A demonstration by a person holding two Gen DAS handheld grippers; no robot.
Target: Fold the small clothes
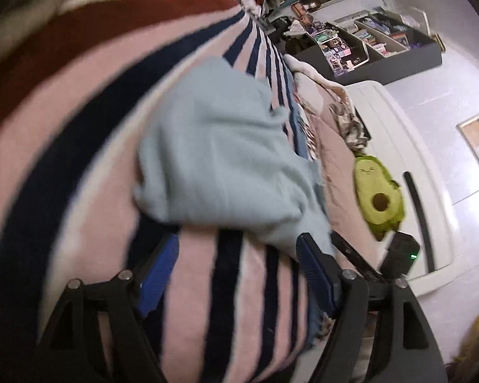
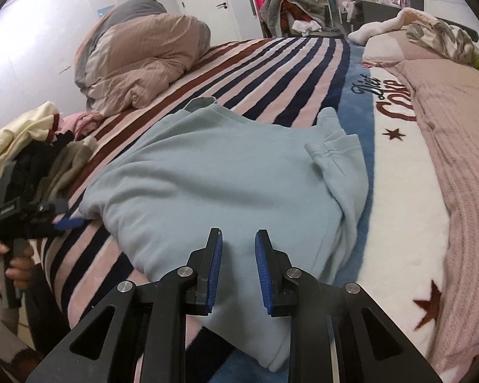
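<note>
pale-blue fleece sweatshirt point(image 2: 226, 172) lies rumpled on the striped plush blanket point(image 2: 271, 63); both tools, left point(image 1: 239, 268) and right point(image 2: 238, 255), gape apart.

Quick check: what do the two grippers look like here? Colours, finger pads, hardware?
Both alike: the left gripper and right gripper have black angular linkage arms with triangular cutouts, silver round pivot pins, and ribbed blue pads lining the fingers. No cables visible.

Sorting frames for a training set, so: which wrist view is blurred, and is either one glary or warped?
Left wrist view: motion-smeared, the pale blue sweatshirt and striped pink blanket soft, horizon tilted. Right wrist view: sharp on the sweatshirt; glare on the white wall. Both show fisheye bending and dark corners.
</note>
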